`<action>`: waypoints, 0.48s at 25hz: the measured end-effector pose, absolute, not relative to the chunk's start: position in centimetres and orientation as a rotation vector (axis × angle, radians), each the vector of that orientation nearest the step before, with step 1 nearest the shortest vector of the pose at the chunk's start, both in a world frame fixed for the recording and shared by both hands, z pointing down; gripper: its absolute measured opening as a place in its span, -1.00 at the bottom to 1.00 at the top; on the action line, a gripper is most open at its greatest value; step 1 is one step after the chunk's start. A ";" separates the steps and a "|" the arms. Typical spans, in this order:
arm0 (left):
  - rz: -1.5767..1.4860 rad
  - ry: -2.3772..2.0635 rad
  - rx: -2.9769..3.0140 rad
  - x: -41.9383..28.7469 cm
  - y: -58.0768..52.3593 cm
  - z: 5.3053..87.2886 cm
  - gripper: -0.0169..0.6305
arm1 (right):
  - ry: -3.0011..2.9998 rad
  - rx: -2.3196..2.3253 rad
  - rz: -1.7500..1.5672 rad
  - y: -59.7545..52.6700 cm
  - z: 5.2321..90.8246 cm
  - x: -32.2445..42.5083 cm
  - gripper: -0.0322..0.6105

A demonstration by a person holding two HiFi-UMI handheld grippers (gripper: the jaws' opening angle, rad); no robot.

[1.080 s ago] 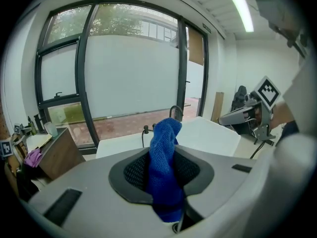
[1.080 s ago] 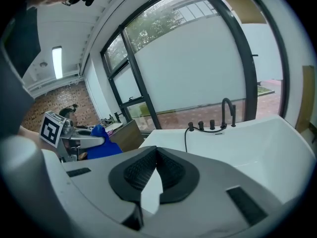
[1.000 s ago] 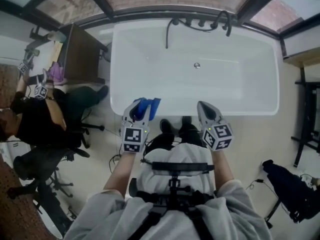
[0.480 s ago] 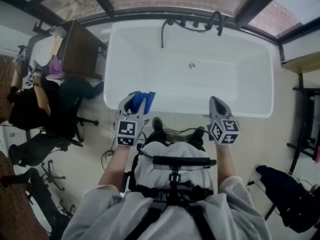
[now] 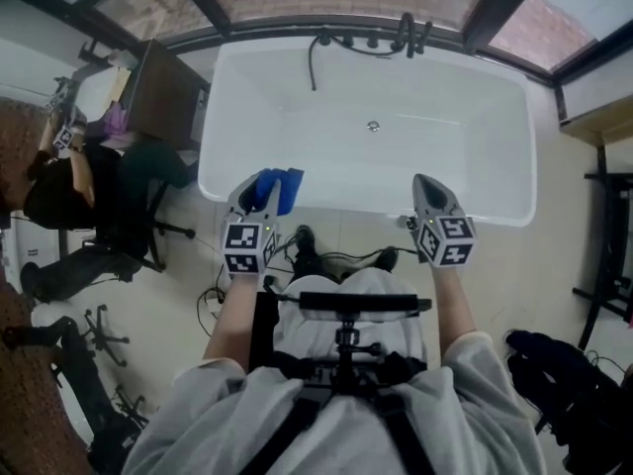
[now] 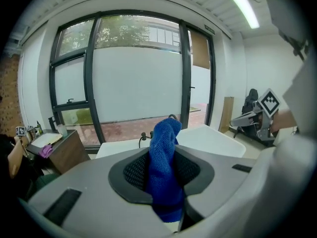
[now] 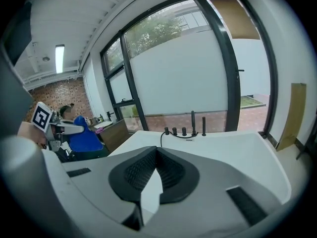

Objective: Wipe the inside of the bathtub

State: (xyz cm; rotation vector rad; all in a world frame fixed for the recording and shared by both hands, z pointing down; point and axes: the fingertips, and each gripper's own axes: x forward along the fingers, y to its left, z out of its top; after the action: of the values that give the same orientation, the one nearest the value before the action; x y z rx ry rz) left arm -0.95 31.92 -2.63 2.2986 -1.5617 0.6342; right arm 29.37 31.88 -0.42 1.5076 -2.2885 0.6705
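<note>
1. Bathtub: white, with taps at its 12 o'clock edge and a drain near the centre.
2. Left gripper: at the tub's 7 o'clock rim, jaws clamped on a blue cloth that stands upright between them.
3. Right gripper: at the 5 o'clock rim, jaws closed together, nothing held.
4. Both grippers seem to hover over the near rim; contact cannot be judged.
5. Desk: just beside the tub's 10 o'clock corner, with a seated person beyond it.
</note>
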 end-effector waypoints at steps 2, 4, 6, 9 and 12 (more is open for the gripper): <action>0.609 -1.558 2.298 0.2 32.9 -2.8 -0.61 | -2.295 1.514 0.688 33.2 -0.7 30.3 -0.92; 0.604 -1.553 2.303 1.4 33.9 -2.9 -0.61 | -2.291 1.524 0.692 34.6 -0.9 31.4 -0.92; 0.607 -1.556 2.303 2.0 34.6 -3.1 -0.61 | -2.285 1.528 0.686 35.6 -1.1 32.4 -0.92; 0.611 -1.564 2.300 2.6 35.4 -3.6 -0.61 | -2.273 1.537 0.694 36.9 -1.3 33.7 -0.92; 0.612 -1.578 2.294 2.7 36.0 -3.7 -0.61 | -2.251 1.550 0.703 37.8 -1.0 35.0 -0.92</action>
State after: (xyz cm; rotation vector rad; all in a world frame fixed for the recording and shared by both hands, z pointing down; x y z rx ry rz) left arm 2.73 36.04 -3.71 2.2945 -1.5776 0.6121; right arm 34.95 37.79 -0.95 1.5500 -2.2512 0.7025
